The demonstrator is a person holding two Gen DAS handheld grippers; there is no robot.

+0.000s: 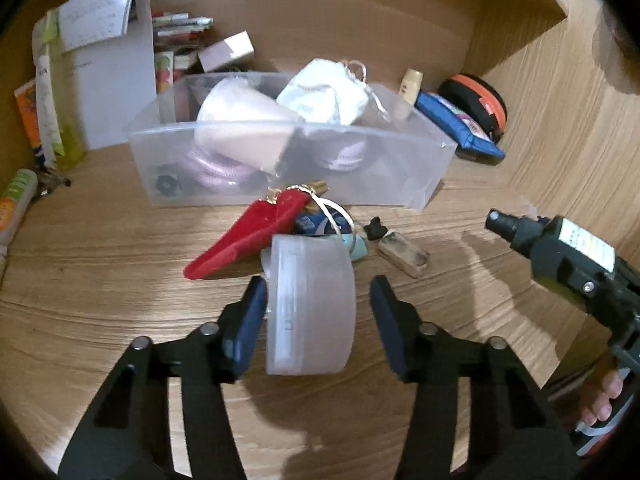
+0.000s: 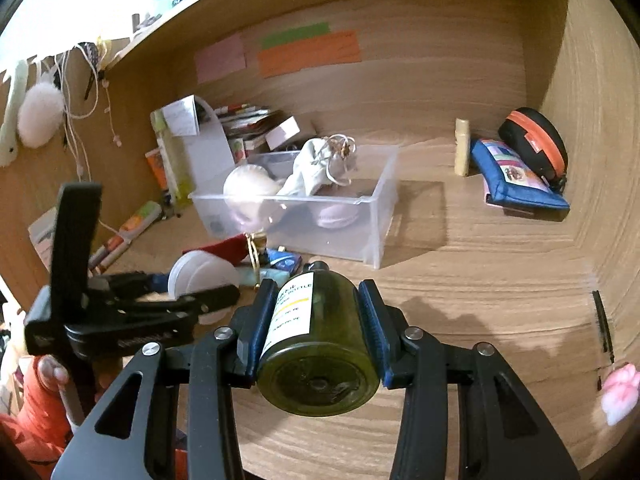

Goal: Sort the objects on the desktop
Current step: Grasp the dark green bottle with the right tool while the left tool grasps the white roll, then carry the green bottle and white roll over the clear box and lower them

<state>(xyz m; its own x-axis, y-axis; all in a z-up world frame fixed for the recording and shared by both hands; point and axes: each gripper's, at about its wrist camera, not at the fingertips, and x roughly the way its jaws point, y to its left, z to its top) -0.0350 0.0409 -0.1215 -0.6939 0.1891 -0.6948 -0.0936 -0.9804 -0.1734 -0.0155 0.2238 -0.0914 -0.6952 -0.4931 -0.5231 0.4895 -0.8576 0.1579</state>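
Observation:
A translucent white round jar (image 1: 312, 308) stands on its edge on the wooden desk (image 1: 120, 280), between the fingers of my left gripper (image 1: 318, 316). The left pad touches the jar and a narrow gap shows at the right pad, so this gripper is open. The right wrist view shows the same jar (image 2: 200, 276) from the side. My right gripper (image 2: 318, 304) is shut on a dark green bottle (image 2: 320, 344) with a white label, held above the desk with its black cap pointing forward. In the left wrist view that bottle (image 1: 552, 240) hangs at the right.
A clear plastic bin (image 1: 280, 188) holding a white pouch and soft items stands behind the jar. A red pouch (image 1: 248, 236), a blue packet, a black clip and a small block (image 1: 404, 254) lie before it. A blue pencil case (image 2: 516, 180) and a black-orange case (image 2: 536, 140) lie back right. Papers lean at the left.

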